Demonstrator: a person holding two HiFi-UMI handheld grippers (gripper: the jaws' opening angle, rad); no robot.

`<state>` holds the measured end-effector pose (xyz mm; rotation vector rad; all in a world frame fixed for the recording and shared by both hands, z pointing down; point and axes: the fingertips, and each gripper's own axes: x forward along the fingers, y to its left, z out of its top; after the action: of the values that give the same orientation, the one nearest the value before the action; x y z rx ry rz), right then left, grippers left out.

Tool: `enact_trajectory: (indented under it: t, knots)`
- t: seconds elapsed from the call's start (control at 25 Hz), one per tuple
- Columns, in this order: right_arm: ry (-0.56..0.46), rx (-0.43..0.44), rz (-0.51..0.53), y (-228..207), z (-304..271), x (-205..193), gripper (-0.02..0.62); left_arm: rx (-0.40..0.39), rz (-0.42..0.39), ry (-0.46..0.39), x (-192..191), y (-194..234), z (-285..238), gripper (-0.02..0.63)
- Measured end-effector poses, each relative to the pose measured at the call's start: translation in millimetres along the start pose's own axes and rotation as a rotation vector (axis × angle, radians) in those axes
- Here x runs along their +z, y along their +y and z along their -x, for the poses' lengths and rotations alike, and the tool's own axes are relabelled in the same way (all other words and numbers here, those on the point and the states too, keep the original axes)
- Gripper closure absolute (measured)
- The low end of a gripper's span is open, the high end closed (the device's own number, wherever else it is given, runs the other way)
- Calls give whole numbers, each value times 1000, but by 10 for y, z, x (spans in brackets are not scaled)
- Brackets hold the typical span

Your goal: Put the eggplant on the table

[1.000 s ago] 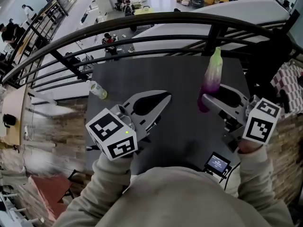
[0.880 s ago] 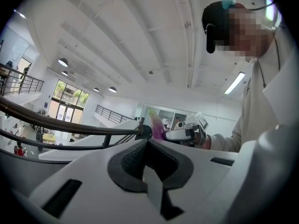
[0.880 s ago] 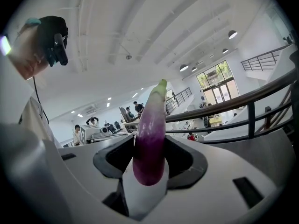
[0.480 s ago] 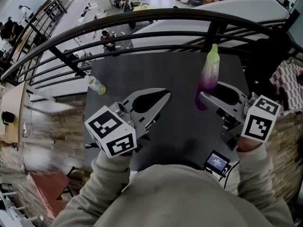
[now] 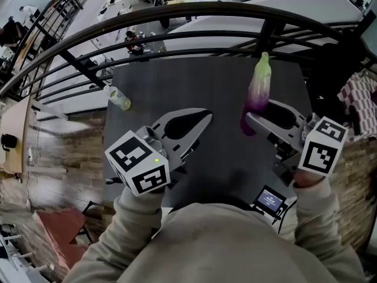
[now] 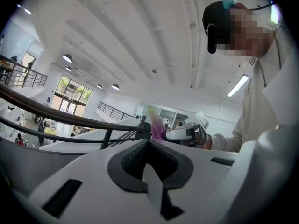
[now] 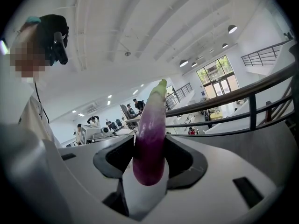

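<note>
long purple eggplant with a green tip (image 5: 259, 93) stands upright over the right side of the dark grey square surface (image 5: 194, 87), its lower end clamped in the right hand-held gripper (image 5: 251, 122). left hand-held gripper (image 5: 205, 117) hangs alongside, jaws together, empty. small pale bottle (image 5: 119, 98) lies at the surface's left edge.

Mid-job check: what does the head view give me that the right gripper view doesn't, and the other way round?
Head view only: a small bottle at the left edge of the table, and a small lit screen near the person's body. Right gripper view only: the jaws pressing both sides of the eggplant near its purple end. Both: the eggplant upright in the right gripper, with the railing beyond.
</note>
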<state>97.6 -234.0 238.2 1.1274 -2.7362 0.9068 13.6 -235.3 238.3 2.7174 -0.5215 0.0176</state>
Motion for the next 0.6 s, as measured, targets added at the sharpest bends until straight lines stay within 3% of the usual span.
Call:
enact_trajectory:
  t: [0.6]
  knots:
    - [19,-17,-66,-205,-39,-226,377,5,54,47,-278,94,-76,604]
